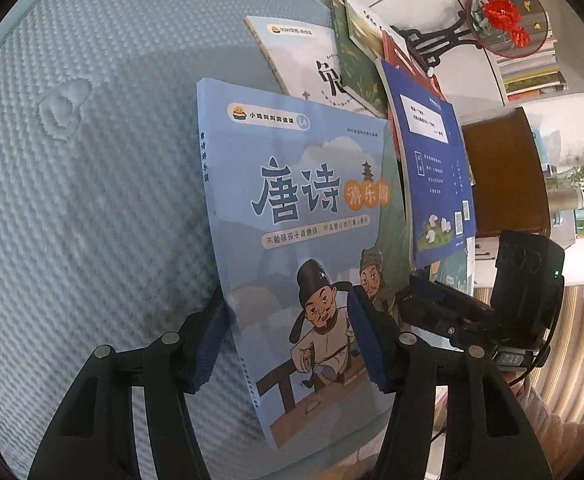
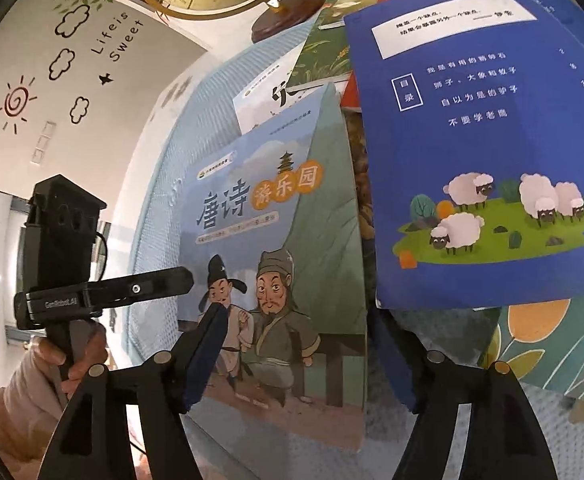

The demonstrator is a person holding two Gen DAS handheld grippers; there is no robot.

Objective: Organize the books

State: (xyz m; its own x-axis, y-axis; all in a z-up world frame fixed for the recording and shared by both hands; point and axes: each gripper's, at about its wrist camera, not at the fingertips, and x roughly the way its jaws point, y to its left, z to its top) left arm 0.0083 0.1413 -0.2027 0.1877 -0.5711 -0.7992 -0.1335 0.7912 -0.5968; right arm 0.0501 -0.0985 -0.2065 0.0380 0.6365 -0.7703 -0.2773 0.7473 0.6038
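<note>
A light blue Tang-poetry book [image 1: 311,248] with two cartoon men on its cover lies tilted over the blue textured tablecloth [image 1: 92,200]. My left gripper [image 1: 288,344] has one finger under the book's spine edge and one on the cover; whether it clamps the book is unclear. The same book shows in the right wrist view [image 2: 276,264], between the spread fingers of my right gripper [image 2: 303,356], which is open. A dark blue book with sheep [image 2: 479,140] lies to its right, also seen in the left wrist view [image 1: 435,168].
A white book [image 1: 303,56], a green book [image 1: 355,60] and a red book [image 1: 395,52] lie scattered behind. A globe on a wooden base [image 2: 284,16] stands at the back. A round fan with red flowers [image 1: 507,20] and a bookshelf [image 1: 531,68] are to the right.
</note>
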